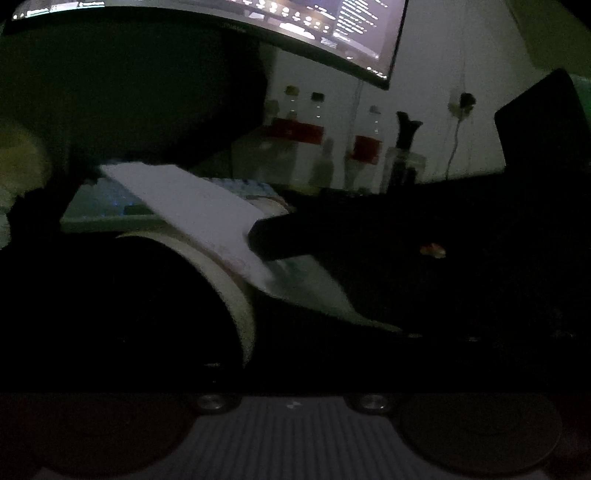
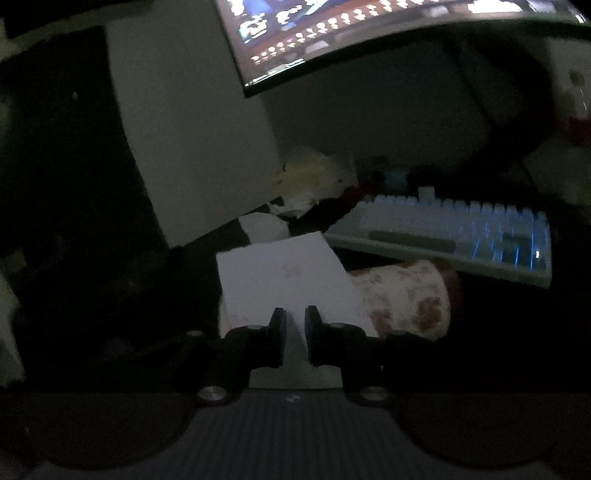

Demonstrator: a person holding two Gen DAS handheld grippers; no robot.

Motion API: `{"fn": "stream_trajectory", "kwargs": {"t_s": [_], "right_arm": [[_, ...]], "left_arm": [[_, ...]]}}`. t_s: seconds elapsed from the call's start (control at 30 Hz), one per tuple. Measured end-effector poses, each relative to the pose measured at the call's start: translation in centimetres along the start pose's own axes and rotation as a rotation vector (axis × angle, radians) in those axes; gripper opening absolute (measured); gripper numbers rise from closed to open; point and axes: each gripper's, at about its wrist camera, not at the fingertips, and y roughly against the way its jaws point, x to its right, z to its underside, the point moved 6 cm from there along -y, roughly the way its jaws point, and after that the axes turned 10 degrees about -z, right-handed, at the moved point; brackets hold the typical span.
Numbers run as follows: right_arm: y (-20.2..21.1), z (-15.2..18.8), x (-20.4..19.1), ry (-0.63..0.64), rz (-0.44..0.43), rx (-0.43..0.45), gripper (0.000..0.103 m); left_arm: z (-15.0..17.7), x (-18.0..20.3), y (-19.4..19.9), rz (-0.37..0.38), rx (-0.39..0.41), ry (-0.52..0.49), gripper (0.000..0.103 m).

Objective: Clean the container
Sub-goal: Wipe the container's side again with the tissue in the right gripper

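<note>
The scene is very dark. A stained paper cup (image 2: 406, 299) lies on its side on the black desk. In the left wrist view its pale rim (image 1: 240, 314) curves round a dark mouth at lower left. My right gripper (image 2: 295, 317) is shut on a white paper sheet (image 2: 284, 277), which lies against the cup. From the left the same sheet (image 1: 192, 206) slants across the cup, with a black finger of the right gripper (image 1: 273, 240) on it. My left gripper (image 1: 295, 343) has its fingers spread wide and lost in the dark; nothing shows between them at the centre.
A backlit keyboard (image 2: 461, 232) lies just behind the cup, with a monitor (image 2: 369, 29) above it. Crumpled tissue (image 2: 314, 177) and a white panel (image 2: 192, 140) stand at the back left. Bottles (image 1: 317, 125) line the far wall. A small crumb (image 1: 432, 251) lies on the desk.
</note>
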Motion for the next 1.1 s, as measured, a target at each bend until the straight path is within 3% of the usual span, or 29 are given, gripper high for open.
{"fn": "stream_trajectory", "kwargs": {"t_s": [0.23,0.43,0.53,0.63,0.73,0.97,1.1], "right_arm": [[-0.2,-2.0,4.6,-0.087,0.103,0.049,0.018],[-0.8,-1.5,0.6,-0.014,-0.022,-0.001,0.02],[-1.0,-1.9,1.3,-0.031,-0.03,-0.011,0.019],[-1.1,-3.0,4.1,-0.082,0.066,-0.009,0.019],[-1.3,-3.8,5.6,-0.137,0.102,-0.024,0.02],[-1.4,-3.1,2.2,-0.061,-0.016,-0.073,0.018],[-1.0,-3.5,5.0,-0.098,0.099,-0.047,0.018]], "left_arm": [[-0.1,-1.5,-0.2,0.03,-0.006,0.071,0.083],[-0.2,-1.4,-0.3,0.03,-0.006,0.061,0.086],[-0.1,-1.5,-0.2,0.034,-0.005,0.062,0.086],[-0.1,-1.5,-0.3,0.038,-0.007,0.056,0.087],[0.0,-1.6,-0.2,0.042,-0.008,0.056,0.088],[0.1,-1.5,-0.2,0.042,-0.007,0.053,0.09],[0.2,-1.3,0.0,0.048,0.002,0.051,0.093]]}}
